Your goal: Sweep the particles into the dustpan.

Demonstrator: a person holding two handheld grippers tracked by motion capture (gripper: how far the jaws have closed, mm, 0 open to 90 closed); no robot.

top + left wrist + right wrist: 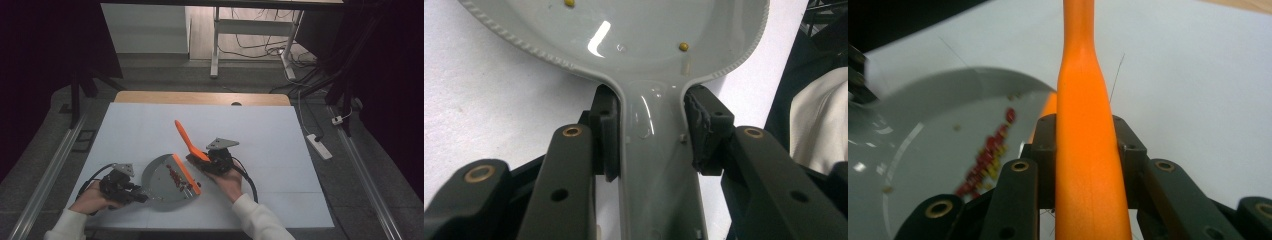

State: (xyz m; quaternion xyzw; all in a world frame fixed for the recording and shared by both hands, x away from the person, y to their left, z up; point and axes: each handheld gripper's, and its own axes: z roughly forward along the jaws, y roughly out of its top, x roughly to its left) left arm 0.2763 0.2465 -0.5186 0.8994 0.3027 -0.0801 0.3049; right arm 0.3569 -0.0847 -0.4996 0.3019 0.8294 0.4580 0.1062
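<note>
A grey dustpan [159, 184] with an orange front lip [186, 174] lies on the white table cover near the front edge. My left gripper [137, 195] is shut on the dustpan's handle [659, 165], one pad [606, 130] on each side. Small red and yellow bits [175, 176] lie in the pan beside the lip; they are blurred in the right gripper view [988, 160]. My right gripper [212, 159] is shut on the orange brush handle [1088, 150]. The handle [184, 134] slants up and back to the left, just right of the pan.
The white table cover [260, 130] stretches back to a strip of bare wooden table edge [200, 97]. A white power strip [320, 146] lies on the floor to the right. Metal rails [50, 170] run along both sides, and a desk frame [216, 45] stands behind.
</note>
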